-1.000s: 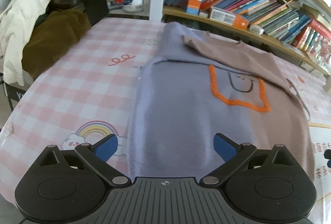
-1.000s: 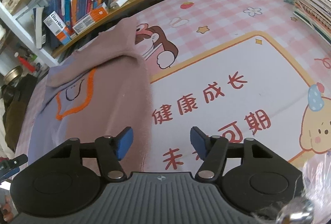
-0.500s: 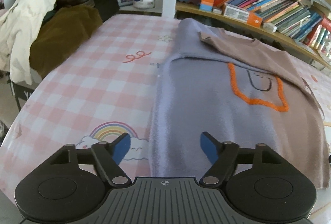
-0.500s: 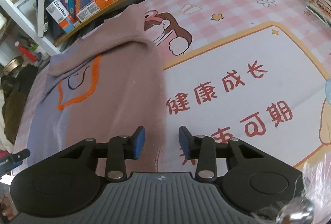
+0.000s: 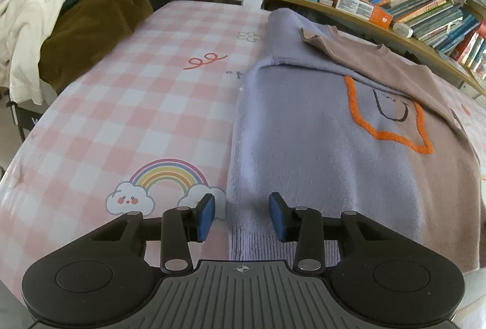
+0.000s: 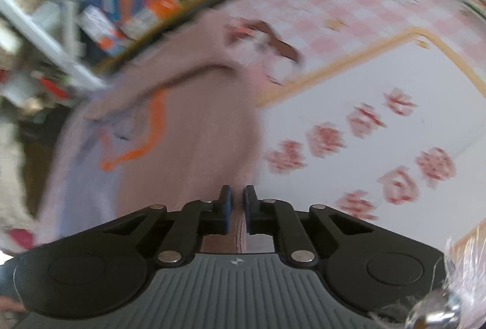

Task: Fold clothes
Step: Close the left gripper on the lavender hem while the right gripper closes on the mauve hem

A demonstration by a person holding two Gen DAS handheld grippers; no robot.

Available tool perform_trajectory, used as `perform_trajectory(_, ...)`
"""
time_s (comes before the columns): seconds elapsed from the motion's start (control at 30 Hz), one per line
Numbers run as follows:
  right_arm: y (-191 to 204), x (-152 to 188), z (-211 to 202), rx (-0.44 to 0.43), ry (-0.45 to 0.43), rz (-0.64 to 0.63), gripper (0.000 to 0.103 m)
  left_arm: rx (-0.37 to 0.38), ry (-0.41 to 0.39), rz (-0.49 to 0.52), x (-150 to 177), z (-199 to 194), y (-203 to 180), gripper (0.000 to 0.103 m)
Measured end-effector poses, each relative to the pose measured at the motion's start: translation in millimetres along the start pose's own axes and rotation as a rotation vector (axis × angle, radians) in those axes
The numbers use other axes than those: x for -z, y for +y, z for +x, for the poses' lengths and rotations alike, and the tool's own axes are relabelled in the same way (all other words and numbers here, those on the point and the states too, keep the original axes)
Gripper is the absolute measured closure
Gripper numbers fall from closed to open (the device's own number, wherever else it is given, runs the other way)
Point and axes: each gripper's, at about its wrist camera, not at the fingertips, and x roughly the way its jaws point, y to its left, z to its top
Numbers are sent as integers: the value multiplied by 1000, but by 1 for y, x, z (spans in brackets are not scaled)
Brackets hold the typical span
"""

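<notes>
One sweater (image 5: 319, 152): lilac and brown, spread flat along the tablecloth's (image 5: 127, 116) shelf-side edge.
Two grippers: left gripper (image 5: 241, 215) seen narrowing, pads straddling the hem's lilac corner without pressing; right gripper (image 6: 237, 209) clamped on the hem's brown corner.
One bookshelf (image 5: 379, 34): behind.

Soft daylight, faint shadows; left view sharp, right view motion-blurred; fisheye bends edges.
</notes>
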Motion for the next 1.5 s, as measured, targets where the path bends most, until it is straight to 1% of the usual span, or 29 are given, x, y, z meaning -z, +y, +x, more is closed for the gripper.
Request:
perform_trajectory(0.03, 5, -1, -2, -36, -13, -19, 96, 2, 1, 0, -1, 1, 0, 65)
perform_trajectory(0.1, 11, -2, -2, -63, -21, -56, 96, 5, 1, 3, -2, 1, -1, 65)
perform_trajectory(0.23, 9, -4, 8, -55, 22, -41, 96, 10, 3, 7, -2, 1, -1, 65)
perform_trajectory(0.3, 6, -3, 7, -24, 17, -24, 93, 14, 5, 6, -3, 1, 0, 65)
perform_trajectory(0.4, 0, -2, -1, 51, -19, -25, 91, 17, 5, 1, -3, 1, 2, 65)
perform_trajectory(0.47, -4, -3, -2, 94, -17, -46, 85, 20, 5, 2, -3, 1, 2, 65)
perform_trajectory(0.5, -6, -3, -2, 112, -9, -55, 79, 22, 5, 3, -3, 2, 2, 65)
perform_trajectory(0.53, -7, -3, -1, 125, 0, -62, 79, 24, 5, 5, -3, 2, 2, 65)
perform_trajectory(0.67, -8, 3, 5, 127, 33, -53, 78, 30, 6, 12, -4, 3, 1, 65)
perform_trajectory(0.8, 1, 5, 10, 136, 28, -97, 80, 31, 6, 16, -4, 3, 1, 65)
perform_trajectory(0.83, 5, 5, 12, 147, 30, -122, 88, 32, 6, 16, -4, 3, 1, 65)
perform_trajectory(0.87, 8, 5, 14, 156, 30, -146, 91, 32, 5, 17, -4, 3, 1, 65)
perform_trajectory(0.93, 13, 4, 11, 129, 5, -165, 93, 34, 6, 17, -4, 3, 1, 65)
perform_trajectory(1.0, 15, 4, 0, 20, -54, -145, 93, 36, 5, 12, -4, 2, 2, 65)
perform_trajectory(1.03, 15, 4, -1, -4, -60, -141, 93, 38, 4, 11, -4, 2, 2, 65)
perform_trajectory(1.1, 14, 3, 3, -7, -37, -128, 93, 40, 5, 12, -5, 3, 2, 65)
perform_trajectory(1.2, 5, 1, 10, -12, 1, -54, 92, 45, 6, 12, -5, 3, 3, 65)
perform_trajectory(1.23, 3, 1, 11, -17, 7, -30, 89, 46, 6, 12, -5, 3, 3, 65)
perform_trajectory(1.3, 1, 2, 13, -7, 19, -16, 87, 49, 8, 12, -5, 2, 3, 65)
perform_trajectory(1.33, 0, 2, 13, -1, 25, -10, 81, 51, 9, 12, -5, 2, 3, 65)
perform_trajectory(1.4, 0, 4, 15, 22, 39, -13, 74, 58, 10, 12, -5, 2, 3, 65)
perform_trajectory(1.5, 2, 5, 16, 32, 44, -23, 73, 67, 11, 13, -4, 2, 3, 65)
